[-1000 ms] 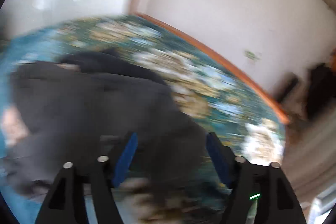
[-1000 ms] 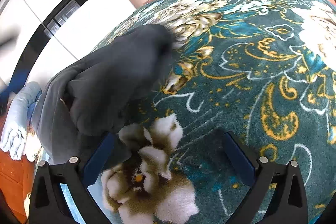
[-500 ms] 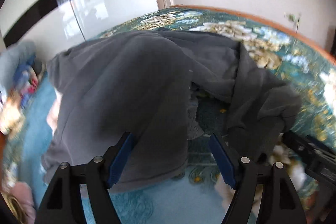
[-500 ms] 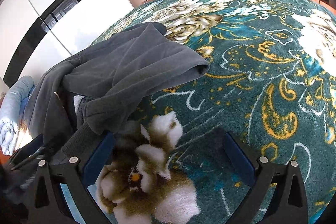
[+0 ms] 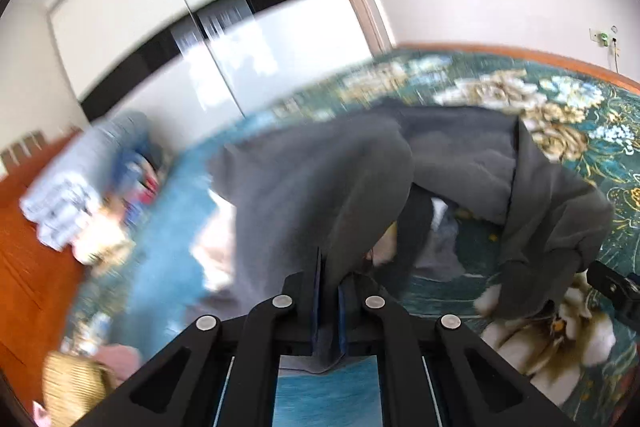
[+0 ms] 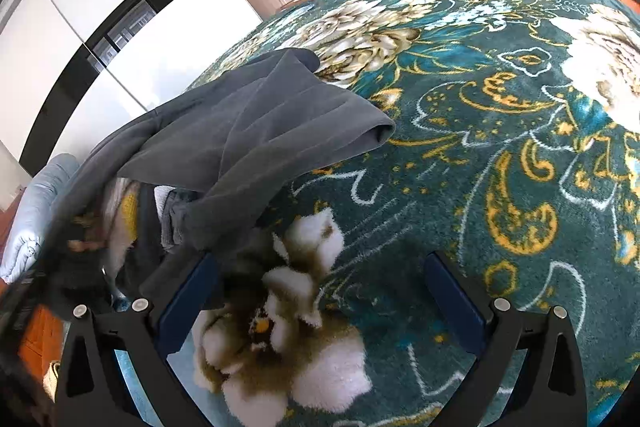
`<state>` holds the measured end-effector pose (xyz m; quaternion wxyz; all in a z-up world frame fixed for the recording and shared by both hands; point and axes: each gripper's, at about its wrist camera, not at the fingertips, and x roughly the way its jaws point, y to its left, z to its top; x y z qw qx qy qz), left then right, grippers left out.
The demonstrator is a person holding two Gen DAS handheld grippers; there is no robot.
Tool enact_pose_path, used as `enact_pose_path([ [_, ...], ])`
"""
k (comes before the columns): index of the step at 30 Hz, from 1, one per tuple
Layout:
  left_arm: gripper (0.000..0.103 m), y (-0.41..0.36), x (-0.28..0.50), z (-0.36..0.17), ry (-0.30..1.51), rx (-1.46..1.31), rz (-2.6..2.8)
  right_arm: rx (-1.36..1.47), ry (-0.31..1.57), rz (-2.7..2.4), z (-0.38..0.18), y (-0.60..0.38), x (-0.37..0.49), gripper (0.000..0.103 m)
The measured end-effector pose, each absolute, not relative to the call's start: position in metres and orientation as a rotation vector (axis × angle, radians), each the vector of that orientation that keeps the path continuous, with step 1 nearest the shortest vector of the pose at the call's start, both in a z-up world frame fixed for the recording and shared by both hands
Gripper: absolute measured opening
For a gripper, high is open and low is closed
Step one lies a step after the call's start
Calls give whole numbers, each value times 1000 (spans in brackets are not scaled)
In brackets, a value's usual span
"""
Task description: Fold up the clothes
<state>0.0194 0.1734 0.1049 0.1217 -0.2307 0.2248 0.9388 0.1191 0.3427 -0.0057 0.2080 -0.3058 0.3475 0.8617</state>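
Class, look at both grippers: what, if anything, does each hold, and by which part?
The left gripper pinches the dark grey fleece garment by a fold at its near edge. The right gripper holds nothing.

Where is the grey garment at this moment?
The grey garment lies crumpled on the floral carpet, left of centre in the right wrist view. Its near edge is pinched in the shut left tool, by the white flower pattern.

left gripper point(image 5: 329, 291): jaws pressed together, pinching a fold of the grey garment point(image 5: 320, 187), pointing slightly downward | right gripper point(image 6: 320, 291): jaws spread wide, nothing between the pads, angled down, low over the carpet point(image 6: 480, 147)
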Motion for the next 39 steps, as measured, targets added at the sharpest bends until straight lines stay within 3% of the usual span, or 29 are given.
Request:
enact_pose_path([
  [14,5,-19,97,196,283,-459,2955,-654,710,2512,35,296,174,103],
  [22,5,-108,145,240,124,-264,3056,-635,210,2857,81,189,156,103],
  [25,5,-138,140,232,72,-291,3083,-640,-6,2869,80,164,147,103],
  [31,5,-194,113,188,-112,-497,3083,-831,-248,2759,46,170,115,103],
  [39,5,-218,102,147,-175,-606,3046,-731,-594,2747,62,159,74,103],
])
